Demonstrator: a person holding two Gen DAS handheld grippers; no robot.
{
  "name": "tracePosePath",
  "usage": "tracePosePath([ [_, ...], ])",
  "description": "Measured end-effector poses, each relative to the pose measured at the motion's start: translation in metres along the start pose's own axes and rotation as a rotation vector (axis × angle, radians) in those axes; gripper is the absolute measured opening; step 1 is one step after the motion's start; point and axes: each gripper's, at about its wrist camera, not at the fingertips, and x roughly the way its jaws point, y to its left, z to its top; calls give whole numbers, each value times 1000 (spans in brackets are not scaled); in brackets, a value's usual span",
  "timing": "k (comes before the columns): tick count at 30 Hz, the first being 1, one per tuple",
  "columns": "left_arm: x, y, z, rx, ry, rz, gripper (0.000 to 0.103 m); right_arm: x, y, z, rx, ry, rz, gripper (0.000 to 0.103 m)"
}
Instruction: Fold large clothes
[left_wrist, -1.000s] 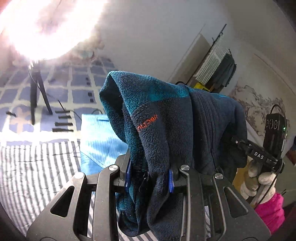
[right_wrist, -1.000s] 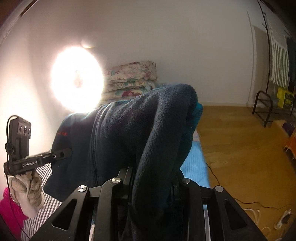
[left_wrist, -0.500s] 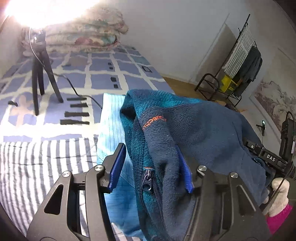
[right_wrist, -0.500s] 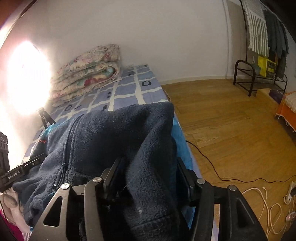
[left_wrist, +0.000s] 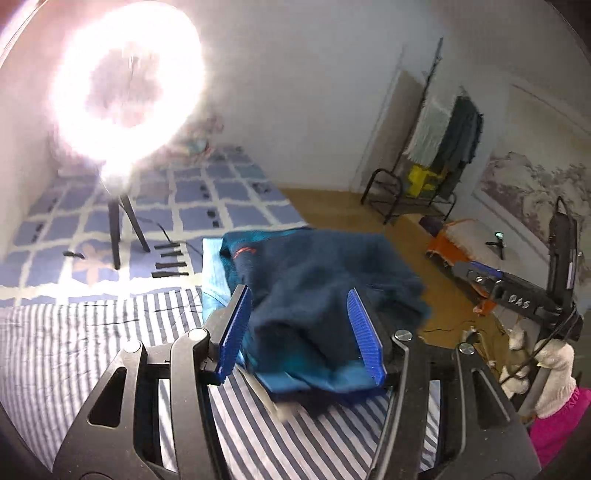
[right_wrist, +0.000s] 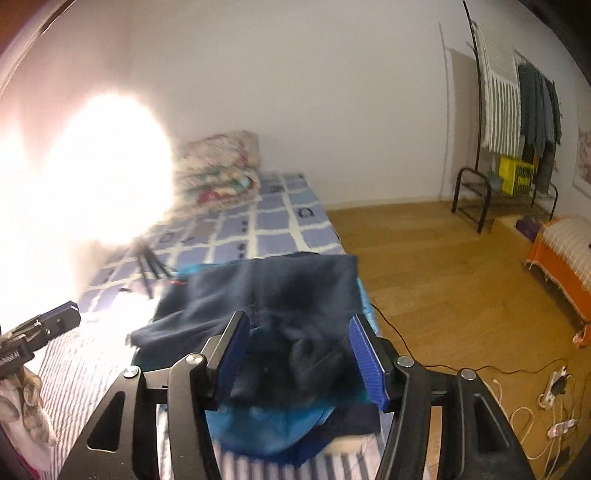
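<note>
While both grippers hang over the bed (left_wrist: 74, 332), their jaws stand spread wide and grasp nothing. The left gripper (left_wrist: 301, 332) shows its blue ribbed pads (left_wrist: 236, 325) well apart, and the dark navy fleece jacket (left_wrist: 317, 280) lies between and just beyond them, lapping over a light blue cloth (left_wrist: 212, 273) spread on the striped sheet (left_wrist: 92, 332). A teal lining shows at the jacket's near edge, low between the jaws, and a small orange logo (left_wrist: 243, 252) sits on the far-left part of the garment, ahead of the left jaw. Whether the fabric touches either pad is hard to tell, since the near folds are blurred.

From the right wrist view, the right gripper (right_wrist: 301, 354) is likewise released, its pads either side of the jacket's (right_wrist: 277, 291) bunched near end, with the blue cloth (right_wrist: 266, 432) showing below and between the jaws. Far ahead of the left jaw glares a ring light (right_wrist: 99, 177) on a tripod (right_wrist: 147, 262), and beyond it a stack of folded floral quilts (right_wrist: 221, 166) rests on the blue checked bedspread (right_wrist: 280, 225). Off past the right jaw lies the wooden floor (right_wrist: 443, 280), with a clothes rack (right_wrist: 517, 110) at the wall. The other gripper's body (right_wrist: 40, 325) enters at the left edge.
</note>
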Motion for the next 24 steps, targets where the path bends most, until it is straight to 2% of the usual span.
tracePosePath([
  [4, -79, -26, -7, 59, -51, 2, 58, -74, 30, -10, -23, -50, -4, 60],
  [12, -211, -53, -53, 62, -115, -24, 58, -195, 77, -64, -74, -104, -21, 65],
  [16, -254, -66, -78, 80, -128, -26, 58, -238, 91, -99, -65, -137, -14, 72],
  [18, -275, -73, -95, 101, -147, 4, 58, -255, 93, -115, -46, -152, 2, 74],
  [22, -298, -76, -118, 92, -159, 23, 58, -276, 99, -138, -56, -167, -10, 77],
  [24, -305, -79, -130, 95, -171, 40, 66, -283, 99, -143, -65, -181, -23, 82],
])
